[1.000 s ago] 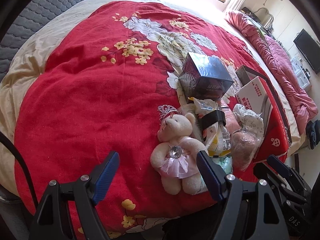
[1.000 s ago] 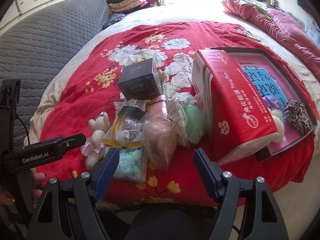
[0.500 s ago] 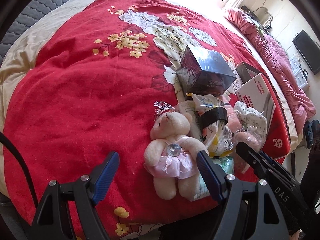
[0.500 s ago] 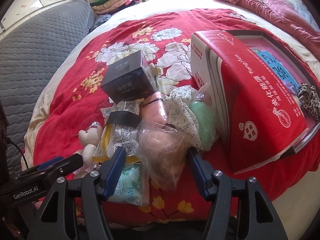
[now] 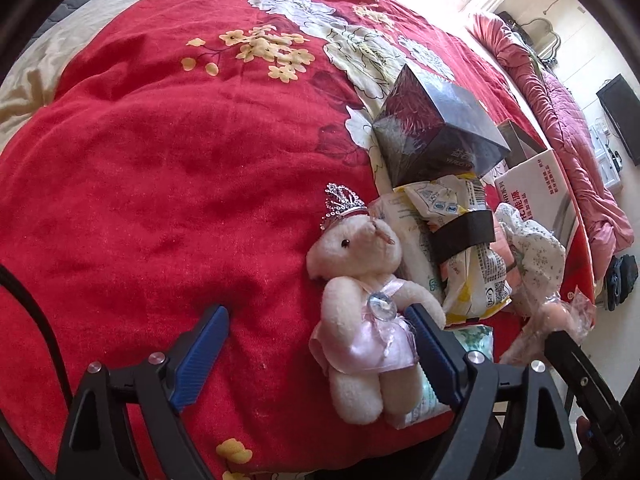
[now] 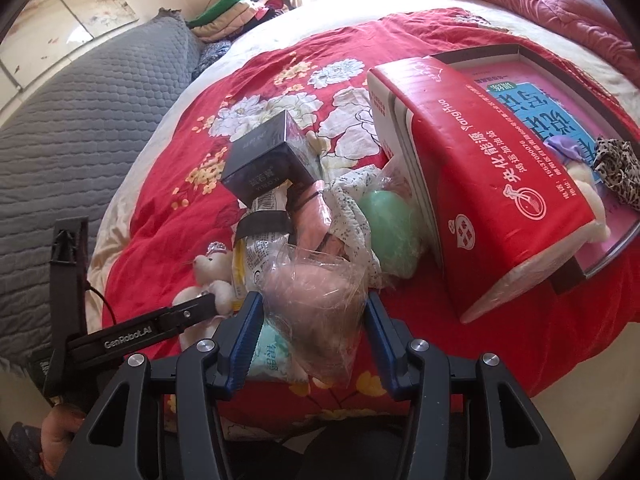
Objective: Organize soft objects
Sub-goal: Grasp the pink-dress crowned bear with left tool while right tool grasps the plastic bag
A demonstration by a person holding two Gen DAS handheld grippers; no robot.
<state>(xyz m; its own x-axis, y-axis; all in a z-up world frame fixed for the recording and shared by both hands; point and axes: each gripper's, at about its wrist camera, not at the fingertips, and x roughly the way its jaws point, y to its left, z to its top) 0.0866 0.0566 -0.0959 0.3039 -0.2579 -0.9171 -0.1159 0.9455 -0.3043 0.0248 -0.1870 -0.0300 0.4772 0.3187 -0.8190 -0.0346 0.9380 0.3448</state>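
Plush target: teddy bear (image 5: 360,312) in pink dress, on its back on the red bedspread (image 5: 160,200), at the 9 o'clock edge of the clutter pile
Bear axis: head toward 12, legs toward 6 in left wrist view, so it runs along the claw's line, not across it
Left claw (image 5: 316,344): jaws apart & opening; bear sits off-centre, hard against the 3 o'clock finger, wide bare gap on the 9 o'clock side; pads not pressing
Judgement, left: needs a shift toward 3 o'clock to centre the torso before closing
Bagged target: pink soft thing in clear plastic bag (image 6: 316,300), front of pile, just beside green wipes pack (image 6: 272,352)
Right claw (image 6: 308,340): jaws closing, bag between them, pads at its sides; firm pinch can't tell
Nearer hand: left for bear, right for bag
Red tissue box (image 6: 480,184): toward 2 o'clock of right claw, leaning on an open tray
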